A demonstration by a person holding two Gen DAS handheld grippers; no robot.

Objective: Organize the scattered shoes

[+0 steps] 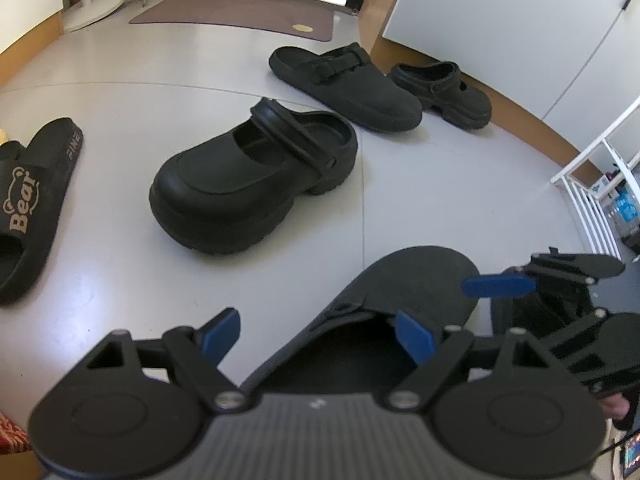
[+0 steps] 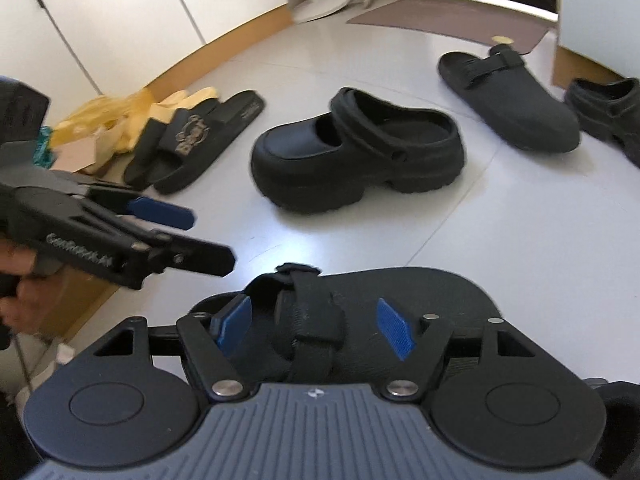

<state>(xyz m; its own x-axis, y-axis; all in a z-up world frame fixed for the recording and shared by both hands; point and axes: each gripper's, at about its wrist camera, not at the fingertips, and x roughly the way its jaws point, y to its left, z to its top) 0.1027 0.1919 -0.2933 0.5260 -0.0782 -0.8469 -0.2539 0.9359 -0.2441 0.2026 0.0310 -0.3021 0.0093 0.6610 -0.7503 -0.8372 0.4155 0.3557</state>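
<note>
In the lower middle of the frame the left gripper (image 1: pixel 318 334) hangs with its 2 blue-padded fingers (image 1: pixel 222 334) spread wide, over the heel opening of a black buckled clog (image 1: pixel 404 296) on the pale floor (image 1: pixel 120 92). At the right edge the right gripper (image 1: pixel 516 300) shows 1 blue pad beside the clog's toe. A chunky black strap clog (image 1: pixel 256 184) sits at center, a black "Bear" slide (image 1: pixel 28 208) at left, and 2 more black clogs (image 1: pixel 348 88) (image 1: pixel 444 90) at upper right near the wall.
</note>
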